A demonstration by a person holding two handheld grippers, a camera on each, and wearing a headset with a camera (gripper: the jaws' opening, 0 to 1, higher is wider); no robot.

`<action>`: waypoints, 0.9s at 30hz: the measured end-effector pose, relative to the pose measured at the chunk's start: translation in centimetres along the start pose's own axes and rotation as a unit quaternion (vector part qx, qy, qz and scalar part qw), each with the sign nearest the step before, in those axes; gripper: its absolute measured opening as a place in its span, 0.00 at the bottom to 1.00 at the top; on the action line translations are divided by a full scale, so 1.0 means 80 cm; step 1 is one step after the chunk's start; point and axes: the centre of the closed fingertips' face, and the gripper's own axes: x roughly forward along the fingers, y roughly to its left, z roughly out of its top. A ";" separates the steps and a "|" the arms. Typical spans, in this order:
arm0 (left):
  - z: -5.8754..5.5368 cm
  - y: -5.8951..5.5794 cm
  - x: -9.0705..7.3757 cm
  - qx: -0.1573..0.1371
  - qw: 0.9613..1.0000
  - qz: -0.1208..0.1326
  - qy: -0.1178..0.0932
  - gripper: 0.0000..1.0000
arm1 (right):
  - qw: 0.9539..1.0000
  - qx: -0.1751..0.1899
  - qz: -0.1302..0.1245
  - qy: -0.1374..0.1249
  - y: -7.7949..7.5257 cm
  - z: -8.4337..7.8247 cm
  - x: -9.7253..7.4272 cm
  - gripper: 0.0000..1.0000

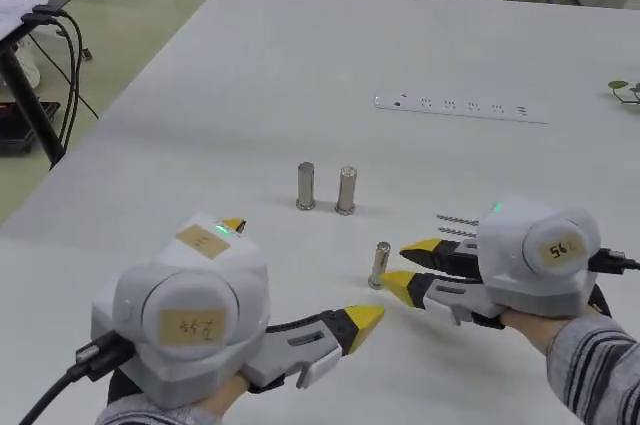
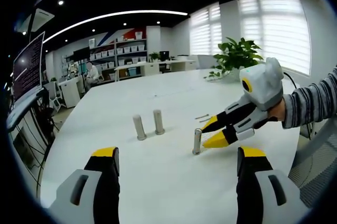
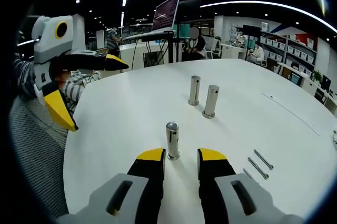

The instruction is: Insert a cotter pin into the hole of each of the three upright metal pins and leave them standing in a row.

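- Near metal pin (image 3: 172, 140): a short steel cylinder with a flared foot. It stands upright on the white table (image 1: 250, 75), apart from the other two. I judge it rigid, heavy for its size and smooth enough to slip. It would tip easily if nudged near the top, so take it low on the shank and leave the upper end free.
- Far metal pins (image 1: 306, 187) (image 1: 346, 190): two of the same kind, upright and side by side. A cross-hole shows near the top of one. They should handle the same way.
- Cotter pins (image 3: 258, 165): thin wire pieces lying flat on the table, just to the right of the right gripper. No upright carries one, as far as I can see. I judge them light, springy and easily bent, and awkward to lift off a flat top. Pinch one by an end so the other end is clear to enter the hole.
- Right gripper (image 1: 405, 265): the jaws are parted by a narrow gap and hold nothing. The tips sit either side of the near pin's foot. I cannot tell if they touch it.
- Left gripper (image 2: 179, 154): the jaws are spread wide and empty. It hangs well short of the pins.
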 end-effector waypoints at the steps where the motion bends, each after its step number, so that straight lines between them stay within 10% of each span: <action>1: 0.000 0.000 0.000 -0.001 1.000 0.000 0.000 0.92 | 1.000 -0.001 -0.001 0.007 -0.004 -0.001 -0.003 0.20; 27: 0.000 0.000 0.000 -0.013 1.000 -0.004 0.001 0.91 | 0.985 -0.029 -0.013 0.169 -0.096 -0.046 -0.037 0.16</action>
